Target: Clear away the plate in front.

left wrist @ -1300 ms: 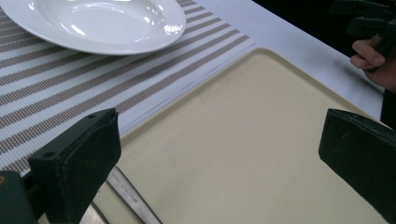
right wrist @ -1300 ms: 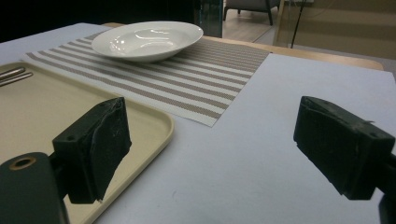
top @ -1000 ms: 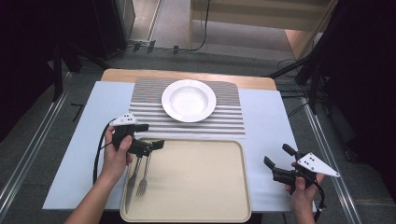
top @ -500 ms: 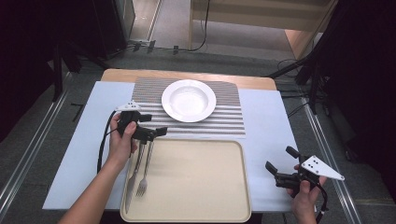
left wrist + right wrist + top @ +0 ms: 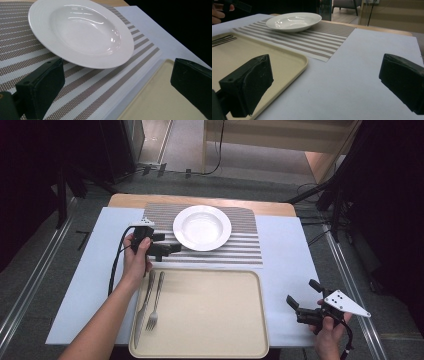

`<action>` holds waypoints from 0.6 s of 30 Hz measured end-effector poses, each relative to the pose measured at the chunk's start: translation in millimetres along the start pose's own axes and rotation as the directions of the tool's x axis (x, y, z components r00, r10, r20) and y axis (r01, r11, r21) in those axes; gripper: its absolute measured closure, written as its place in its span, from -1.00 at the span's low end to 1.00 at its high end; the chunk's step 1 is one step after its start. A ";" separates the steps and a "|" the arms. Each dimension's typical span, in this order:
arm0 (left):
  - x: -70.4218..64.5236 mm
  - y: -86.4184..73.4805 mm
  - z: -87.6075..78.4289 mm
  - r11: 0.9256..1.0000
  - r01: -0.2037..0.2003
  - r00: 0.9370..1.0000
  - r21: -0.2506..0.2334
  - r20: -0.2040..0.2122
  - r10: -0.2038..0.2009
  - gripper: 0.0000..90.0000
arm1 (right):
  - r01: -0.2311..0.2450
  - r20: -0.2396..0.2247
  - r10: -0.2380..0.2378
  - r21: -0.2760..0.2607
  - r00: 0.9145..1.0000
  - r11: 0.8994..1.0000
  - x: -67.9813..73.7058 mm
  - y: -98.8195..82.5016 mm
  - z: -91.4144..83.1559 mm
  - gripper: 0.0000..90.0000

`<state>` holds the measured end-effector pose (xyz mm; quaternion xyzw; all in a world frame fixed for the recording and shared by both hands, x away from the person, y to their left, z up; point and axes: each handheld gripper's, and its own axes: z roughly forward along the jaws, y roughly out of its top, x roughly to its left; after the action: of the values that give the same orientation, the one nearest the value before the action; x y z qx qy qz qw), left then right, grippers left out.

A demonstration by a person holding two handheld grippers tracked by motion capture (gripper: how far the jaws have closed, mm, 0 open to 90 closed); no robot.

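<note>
A white deep plate (image 5: 202, 227) rests on a striped placemat (image 5: 240, 251) at the table's far middle. My left gripper (image 5: 166, 244) hovers open just left of and in front of the plate; in the left gripper view its gripper (image 5: 117, 85) has the plate's (image 5: 80, 30) near rim just beyond the left jaw, with nothing between the jaws. My right gripper (image 5: 303, 294) is held low over the white table cover right of the beige tray (image 5: 210, 320). Its jaws have just been opening and now stand wide apart, with nothing between them (image 5: 325, 82). A knife (image 5: 144, 305) and fork (image 5: 156, 301) lie at the tray's left.
The tray's (image 5: 294, 67) rounded corner lies just ahead of the right gripper's left jaw. The plate (image 5: 294, 22) and placemat (image 5: 324, 40) sit farther off. Bare white cover (image 5: 285, 250) spreads right of the placemat. A wooden table edge (image 5: 200, 200) runs along the back.
The left hand has moved away from above the cutlery, forward and right toward the plate's near-left rim. The right hand has stayed roughly in place, its jaws a little wider.
</note>
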<state>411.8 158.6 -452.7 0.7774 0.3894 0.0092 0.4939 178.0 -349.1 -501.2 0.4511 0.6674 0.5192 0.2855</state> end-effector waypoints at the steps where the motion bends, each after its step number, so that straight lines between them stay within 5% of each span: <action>1: 1.6 1.0 2.4 1.000 0.000 1.000 0.005 -0.007 0.000 -1.00 | 0.001 0.005 -0.001 0.000 1.000 1.000 -1.1 -1.3 -2.3 -1.00; 8: 12.3 7.8 14.6 1.000 0.026 0.999 0.014 -0.031 -0.026 -1.00 | -0.025 0.020 0.025 -0.005 0.999 1.000 -6.6 -8.1 -13.1 -1.00; 18: 32.8 23.7 36.4 0.996 0.089 0.995 0.025 -0.049 -0.087 -1.00 | -0.015 -0.009 0.015 -0.016 1.000 1.000 -1.1 -4.1 -5.9 -1.00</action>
<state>463.3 146.2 -465.1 0.7657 0.4350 0.0007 0.4738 172.2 -352.9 -503.5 0.4515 0.6611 0.5286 0.2822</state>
